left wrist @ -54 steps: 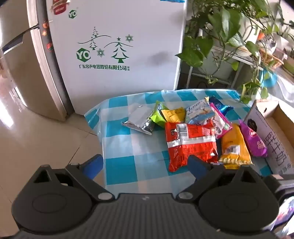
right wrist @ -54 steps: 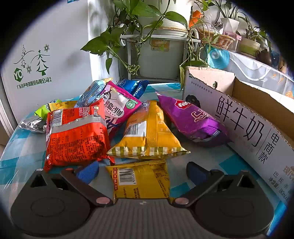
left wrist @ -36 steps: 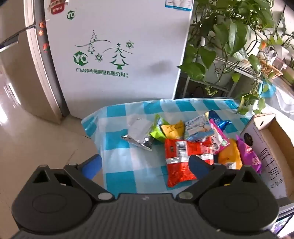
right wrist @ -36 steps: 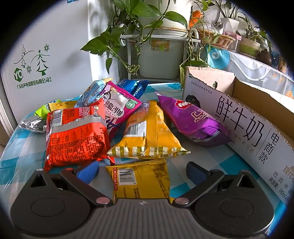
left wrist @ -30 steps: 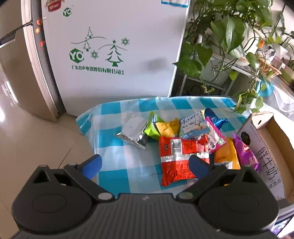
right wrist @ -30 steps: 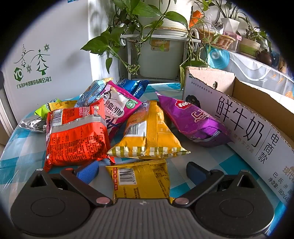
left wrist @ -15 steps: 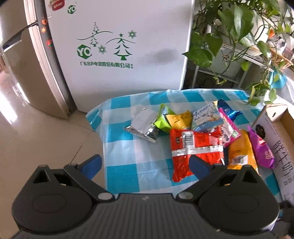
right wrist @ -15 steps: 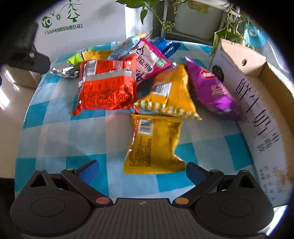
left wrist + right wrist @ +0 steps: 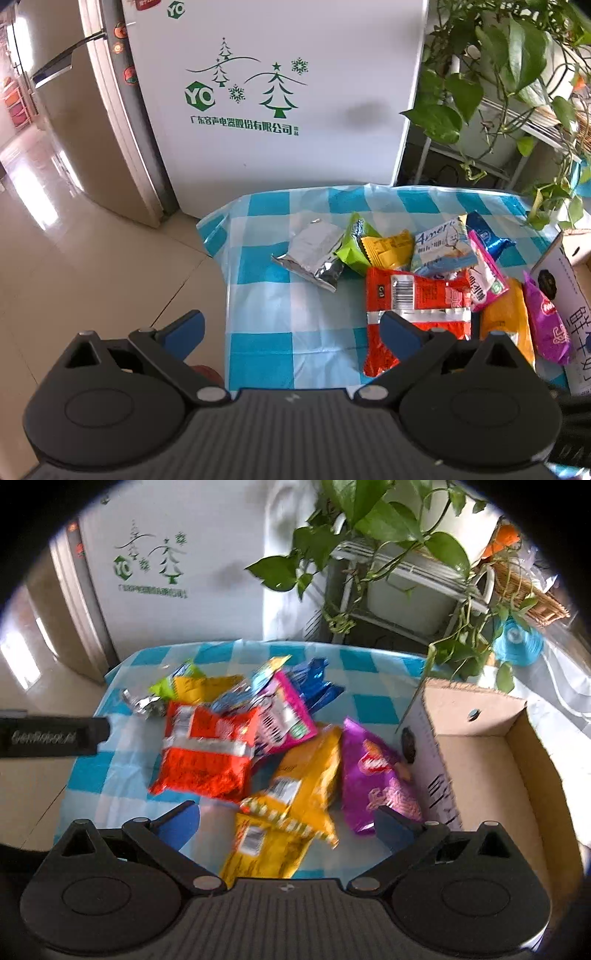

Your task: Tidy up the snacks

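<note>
Both grippers hang above the table with their blue-tipped fingers spread wide and nothing between them — the left gripper (image 9: 291,328) over the near left edge of the blue-and-white checked tablecloth (image 9: 266,306), the right gripper (image 9: 284,821) over the near end of the snack pile. Under the right one lies a yellow packet (image 9: 266,853), partly covered by an orange-yellow bag (image 9: 306,779), with a red bag (image 9: 207,760) to the left and a purple bag (image 9: 376,779) leaning against the open cardboard box (image 9: 491,760) on the right. Farther back sit a pink packet (image 9: 284,716), a blue wrapper (image 9: 314,683), a green and a silver packet (image 9: 314,254) — behind the table, a white fridge (image 9: 280,92) and leafy plants (image 9: 369,513).
</note>
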Available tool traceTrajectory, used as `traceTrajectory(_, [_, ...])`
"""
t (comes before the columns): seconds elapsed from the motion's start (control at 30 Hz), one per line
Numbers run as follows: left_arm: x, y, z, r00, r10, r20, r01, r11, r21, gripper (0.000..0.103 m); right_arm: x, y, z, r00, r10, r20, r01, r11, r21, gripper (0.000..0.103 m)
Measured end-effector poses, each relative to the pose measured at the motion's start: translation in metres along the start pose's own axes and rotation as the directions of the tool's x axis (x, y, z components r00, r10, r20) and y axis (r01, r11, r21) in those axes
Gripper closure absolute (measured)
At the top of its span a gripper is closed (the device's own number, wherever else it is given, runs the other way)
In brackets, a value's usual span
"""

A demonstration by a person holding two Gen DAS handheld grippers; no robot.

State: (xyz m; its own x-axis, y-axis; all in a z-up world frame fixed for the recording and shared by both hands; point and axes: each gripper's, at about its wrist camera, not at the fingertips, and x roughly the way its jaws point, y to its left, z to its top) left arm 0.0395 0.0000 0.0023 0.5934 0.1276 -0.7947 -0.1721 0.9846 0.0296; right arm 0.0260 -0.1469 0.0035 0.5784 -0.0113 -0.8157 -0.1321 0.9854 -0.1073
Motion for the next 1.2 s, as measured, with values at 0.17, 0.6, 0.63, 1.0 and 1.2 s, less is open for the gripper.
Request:
traceTrajectory(0.17, [0.001,-0.006,-0.003,1.0,0.02,-0.007,-0.02,1.0,0.014,0.003,0.007,-0.015,0.004,1.0,0.029,-0.003,-0.028,0.994,0.107,0.0])
traceTrajectory(0.6, [0.003,-0.029,-0.011,0.999,0.029,-0.026,-0.027,0.998,0.057,0.003,0.022,-0.02,0.007,0.997,-0.05,-0.053,0.059,0.984,0.166,0.0])
traceTrajectory(0.63, [0.003,-0.031,-0.012,0.999,0.03,-0.024,-0.028,0.998,0.062,0.003,0.022,-0.02,0.007,0.997,-0.051,-0.054,0.06,0.984,0.171,0.0])
traceTrajectory(1.0, [0.004,-0.036,-0.013,0.999,0.033,-0.028,-0.031,0.997,0.072,0.003,0.025,-0.021,0.009,0.996,-0.077,-0.054,0.085,0.985,0.152,0.0])
traceTrajectory(1.2, [0.003,-0.035,-0.013,0.999,0.035,-0.024,-0.034,0.997,0.066,0.003,0.025,-0.02,0.009,0.996,-0.076,-0.05,0.083,0.985,0.153,0.0])
